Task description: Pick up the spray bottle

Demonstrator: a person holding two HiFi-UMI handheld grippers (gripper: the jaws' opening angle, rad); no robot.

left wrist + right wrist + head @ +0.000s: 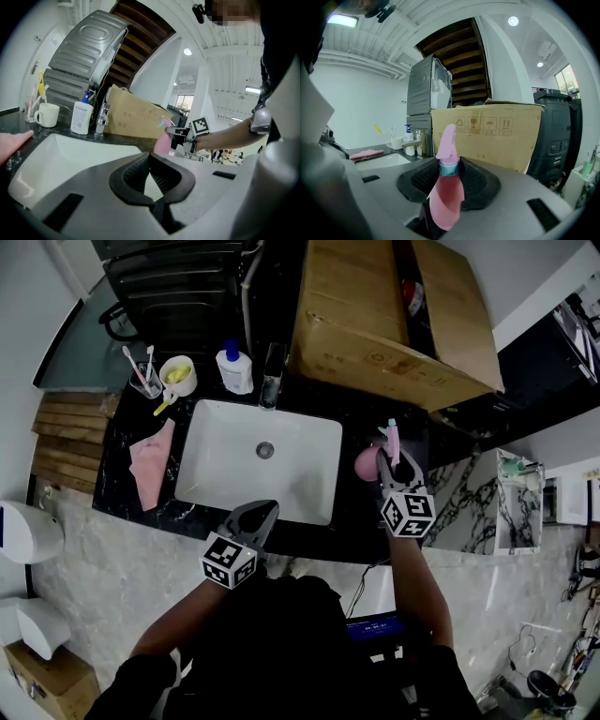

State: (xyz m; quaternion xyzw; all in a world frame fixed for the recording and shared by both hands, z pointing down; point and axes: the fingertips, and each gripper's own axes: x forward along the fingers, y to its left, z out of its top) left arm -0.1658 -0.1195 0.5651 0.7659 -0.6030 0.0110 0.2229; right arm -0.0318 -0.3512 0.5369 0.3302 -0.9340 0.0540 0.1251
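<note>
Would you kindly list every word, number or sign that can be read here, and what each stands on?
"A 4", faint: front of the cardboard box.
Recycling, fragile-glass, umbrella and up-arrows signs, wordless: same box front.
Label of the white pump bottle: print too small to read.
Body of the spray bottle: no print visible.
Cube of the right claw: square black-and-white marker, no letters.

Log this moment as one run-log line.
phase: grasp | right hand-held gripper: closed on spray bottle neck | bottle: upright, right of sink | left hand-held gripper: shut, empty
</note>
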